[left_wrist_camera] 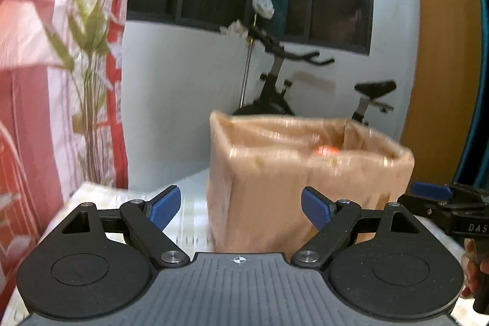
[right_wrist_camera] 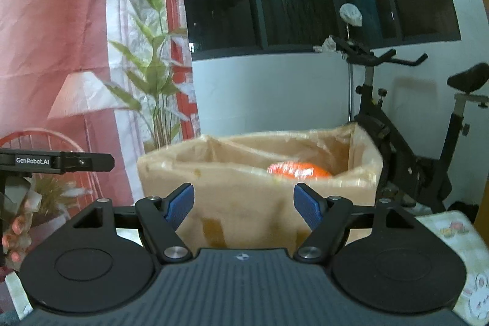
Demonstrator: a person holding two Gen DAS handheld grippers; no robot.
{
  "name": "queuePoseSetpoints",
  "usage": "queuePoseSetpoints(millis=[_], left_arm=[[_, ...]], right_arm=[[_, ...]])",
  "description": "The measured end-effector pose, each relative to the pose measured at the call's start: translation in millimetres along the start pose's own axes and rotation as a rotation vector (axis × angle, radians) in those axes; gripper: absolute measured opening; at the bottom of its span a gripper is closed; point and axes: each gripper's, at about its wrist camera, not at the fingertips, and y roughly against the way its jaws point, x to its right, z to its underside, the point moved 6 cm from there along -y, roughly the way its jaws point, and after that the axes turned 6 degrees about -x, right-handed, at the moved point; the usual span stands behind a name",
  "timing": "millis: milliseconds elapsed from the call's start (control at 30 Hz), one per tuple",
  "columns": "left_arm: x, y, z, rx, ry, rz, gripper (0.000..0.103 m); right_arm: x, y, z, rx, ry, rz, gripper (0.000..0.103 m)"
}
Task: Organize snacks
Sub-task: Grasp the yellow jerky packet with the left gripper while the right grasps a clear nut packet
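An open cardboard box (left_wrist_camera: 275, 188) stands on the table in front of both grippers; it also shows in the right wrist view (right_wrist_camera: 244, 197). An orange snack packet (right_wrist_camera: 301, 170) lies inside it, a sliver of which shows in the left wrist view (left_wrist_camera: 327, 150). My left gripper (left_wrist_camera: 241, 208) is open and empty, just short of the box's near wall. My right gripper (right_wrist_camera: 244, 205) is open and empty, also facing the near wall. The right gripper shows at the right edge of the left wrist view (left_wrist_camera: 443, 203), and the left gripper at the left edge of the right wrist view (right_wrist_camera: 61, 162).
The table carries a light patterned cloth (right_wrist_camera: 452, 237). An exercise bike (right_wrist_camera: 397, 124) stands behind the box by a white wall. A red and white curtain with leaf print (left_wrist_camera: 61, 81) hangs at left. A wooden panel (left_wrist_camera: 440, 51) is at right.
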Motion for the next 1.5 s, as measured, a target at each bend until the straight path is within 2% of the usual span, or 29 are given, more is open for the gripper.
queuePoseSetpoints(millis=[367, 433, 533, 667, 767, 900, 1067, 1200, 1300, 1500], left_arm=[[-16, -31, 63, -0.156, 0.022, -0.006, 0.082], [-19, -38, 72, -0.181, 0.023, 0.003, 0.073], [-23, -46, 84, -0.211, 0.031, 0.014, 0.071], [-30, -55, 94, -0.235, 0.034, 0.014, 0.067], [-34, -60, 98, -0.245, 0.035, 0.017, 0.066], [-37, -67, 102, -0.262, 0.035, 0.023, 0.065], [-37, -74, 108, -0.284, 0.026, 0.038, 0.064], [-28, -84, 115, -0.319, 0.000, 0.083, 0.064], [-20, -97, 120, -0.343, -0.030, 0.110, 0.064], [-14, -128, 130, -0.398, -0.069, 0.090, 0.064]], right_arm=[[-6, -20, 63, -0.167, -0.019, -0.024, 0.074], [-8, -28, 75, -0.211, -0.035, -0.043, 0.070], [-11, -44, 96, -0.304, -0.079, -0.075, 0.062], [-11, -71, 119, -0.419, -0.163, -0.114, 0.060], [-8, -94, 124, -0.474, -0.224, -0.101, 0.058], [-5, -123, 121, -0.501, -0.262, -0.056, 0.058], [-12, -142, 122, -0.524, -0.185, 0.004, 0.049], [-15, -144, 126, -0.517, -0.117, 0.039, 0.041], [-15, -144, 126, -0.513, -0.102, 0.046, 0.041], [-13, -136, 128, -0.503, -0.116, 0.024, 0.037]])
